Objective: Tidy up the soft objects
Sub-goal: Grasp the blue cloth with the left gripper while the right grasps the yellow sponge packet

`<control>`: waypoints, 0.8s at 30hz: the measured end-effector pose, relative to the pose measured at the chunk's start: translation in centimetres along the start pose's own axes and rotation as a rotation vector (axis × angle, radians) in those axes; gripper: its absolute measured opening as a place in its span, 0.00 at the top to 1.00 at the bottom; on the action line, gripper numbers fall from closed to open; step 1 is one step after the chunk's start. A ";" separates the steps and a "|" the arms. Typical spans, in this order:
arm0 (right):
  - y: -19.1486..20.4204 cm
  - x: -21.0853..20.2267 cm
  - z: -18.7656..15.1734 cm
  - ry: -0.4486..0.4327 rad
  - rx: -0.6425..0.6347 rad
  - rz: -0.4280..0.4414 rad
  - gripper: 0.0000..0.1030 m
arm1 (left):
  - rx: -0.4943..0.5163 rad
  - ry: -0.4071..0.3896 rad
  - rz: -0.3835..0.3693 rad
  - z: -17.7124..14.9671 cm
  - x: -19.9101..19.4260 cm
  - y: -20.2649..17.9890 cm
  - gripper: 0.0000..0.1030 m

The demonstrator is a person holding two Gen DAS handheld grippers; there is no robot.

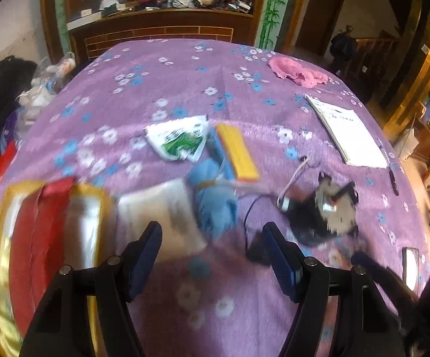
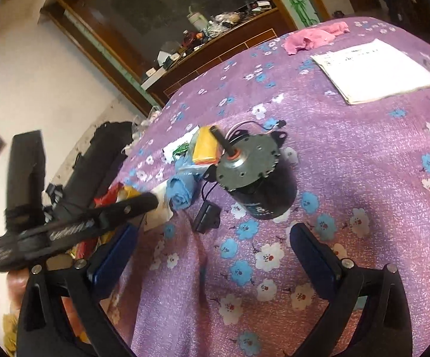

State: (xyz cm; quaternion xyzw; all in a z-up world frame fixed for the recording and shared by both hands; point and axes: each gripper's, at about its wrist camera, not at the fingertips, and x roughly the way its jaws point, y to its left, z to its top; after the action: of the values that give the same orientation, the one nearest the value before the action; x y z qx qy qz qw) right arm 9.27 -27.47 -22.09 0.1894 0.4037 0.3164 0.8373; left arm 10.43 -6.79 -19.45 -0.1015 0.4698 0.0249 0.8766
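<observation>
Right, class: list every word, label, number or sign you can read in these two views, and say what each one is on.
No text can be read in either view.
White booklet: dark printed lines, too small and blurred.
Green and white packet: print blurred.
Motor: pale label on its black body, illegible.
Black strap: pale lettering, smeared by motion.
White pouch: grey marks, blurred.

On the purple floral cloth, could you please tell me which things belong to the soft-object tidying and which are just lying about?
Belong to the job:
pink cloth
blue cloth roll

Just lying about:
electric motor
white booklet
yellow box
green-and-white packet
</observation>
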 end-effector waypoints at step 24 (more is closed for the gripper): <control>8.3 3.9 8.2 0.072 -0.204 -0.031 0.33 | -0.298 -0.137 -0.236 -6.3 -8.9 8.3 0.84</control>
State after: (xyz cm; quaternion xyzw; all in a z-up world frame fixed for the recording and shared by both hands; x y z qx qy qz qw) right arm 14.48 -19.27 -14.59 0.0853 0.4019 0.3493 0.8421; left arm -0.83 0.54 -16.73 -0.2824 0.3851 -0.0022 0.8786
